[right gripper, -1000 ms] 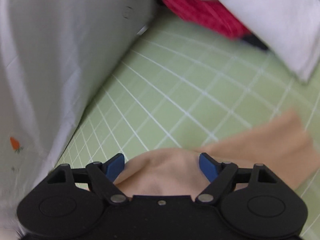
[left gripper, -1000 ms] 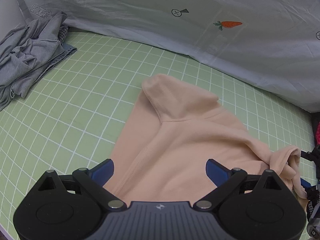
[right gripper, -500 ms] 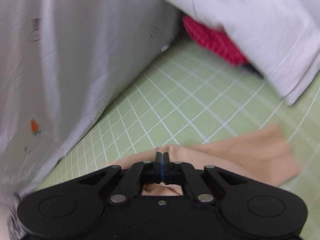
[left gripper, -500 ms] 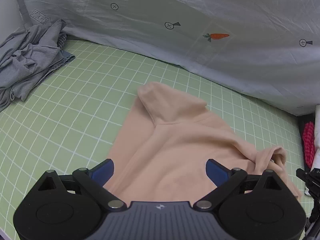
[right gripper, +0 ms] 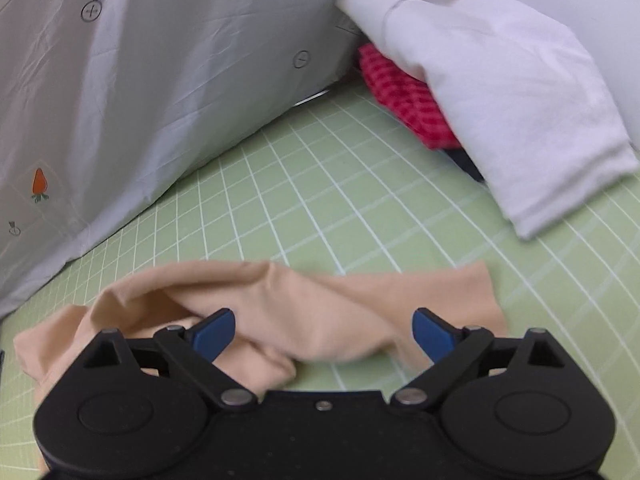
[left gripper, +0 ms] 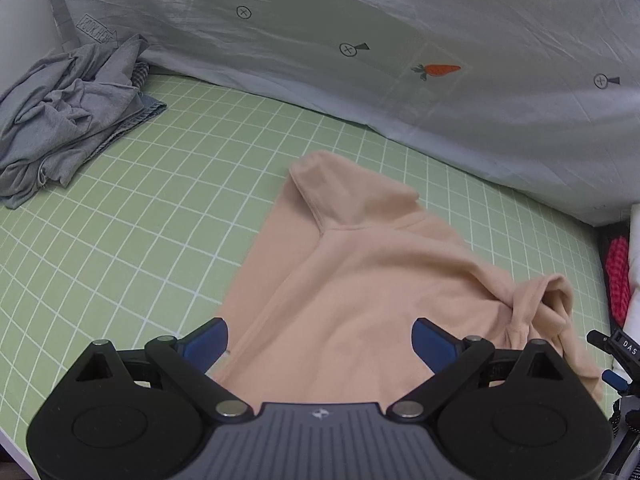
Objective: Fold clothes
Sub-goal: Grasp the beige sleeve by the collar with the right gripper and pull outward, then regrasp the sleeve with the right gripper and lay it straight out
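Fingers (right gripper: 212, 330) of the right gripper (right gripper: 322, 330) — pinched half a second ago — now gape, seemingly dropping the peach garment (right gripper: 280, 312).

A green mat (left gripper: 168, 216) with a white grid covered the surface across both views. Behind it hung a pale grey sheet (left gripper: 360, 40), creased, printed with small circle marks and an orange carrot (left gripper: 438, 69), seen right of centre in the left wrist view. At the upper right of the right wrist view a white pillow (right gripper: 500, 92) lay over a red checked cloth (right gripper: 404, 100), with something dark just beneath its lower edge.
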`<state>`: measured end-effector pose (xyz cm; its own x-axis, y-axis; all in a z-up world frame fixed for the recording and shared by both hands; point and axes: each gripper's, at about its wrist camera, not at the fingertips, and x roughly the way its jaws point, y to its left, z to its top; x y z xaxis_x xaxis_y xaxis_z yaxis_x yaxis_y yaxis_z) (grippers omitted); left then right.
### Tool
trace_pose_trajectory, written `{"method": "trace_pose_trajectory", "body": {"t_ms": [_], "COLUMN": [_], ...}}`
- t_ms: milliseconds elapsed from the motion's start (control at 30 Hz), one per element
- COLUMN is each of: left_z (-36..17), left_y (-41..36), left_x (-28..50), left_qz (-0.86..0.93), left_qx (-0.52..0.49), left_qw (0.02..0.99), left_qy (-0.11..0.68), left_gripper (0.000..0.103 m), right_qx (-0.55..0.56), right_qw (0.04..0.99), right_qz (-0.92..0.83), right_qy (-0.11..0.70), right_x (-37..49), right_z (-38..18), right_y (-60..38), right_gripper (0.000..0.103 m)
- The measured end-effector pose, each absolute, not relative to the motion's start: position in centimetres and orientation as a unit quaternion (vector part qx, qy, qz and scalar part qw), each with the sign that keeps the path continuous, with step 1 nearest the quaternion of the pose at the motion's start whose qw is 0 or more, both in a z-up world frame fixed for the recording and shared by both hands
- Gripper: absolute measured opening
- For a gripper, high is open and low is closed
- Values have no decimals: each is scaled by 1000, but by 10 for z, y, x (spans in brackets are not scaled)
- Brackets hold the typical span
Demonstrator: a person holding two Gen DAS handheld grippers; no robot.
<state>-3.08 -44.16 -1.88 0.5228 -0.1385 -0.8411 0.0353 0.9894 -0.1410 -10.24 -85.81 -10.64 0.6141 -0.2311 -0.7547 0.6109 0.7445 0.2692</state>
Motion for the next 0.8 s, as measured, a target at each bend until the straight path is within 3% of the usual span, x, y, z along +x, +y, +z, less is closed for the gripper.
{"method": "trace_pose_trajectory", "body": {"t_ms": [200,300,333,367,433,800], "left_z": [-22,-25,-26,-27,-27,-11], "left_y": [-454,-458,-460,-460,-461,-447], "left_x": [-13,-11,-11,-11,-13,-52], "left_qz": [-42,-43,-44,-45,-49,-58], "left_qx": [-47,-44,-43,-41,-39,-36], "left_qw": [868,864,864,863,863,876], "left_qy": [492,499,501,502,502,477], "left_gripper": [98,98,98,98,98,98], "right_qx": [206,196,192,187,181,77], "right_qw": [869,868,871,873,879,908], "right_qz": [-172,-139,-131,-124,-123,-295], "right_qy": [416,435,434,432,424,287], "right_x": [-56,-48,-48,-49,-53,-177], "right_z": [-126,-135,-135,-135,-132,-69], "right_y": [-870,-870,-870,-869,-868,-839], "right_gripper": [91,75,66,38,10,5]}}
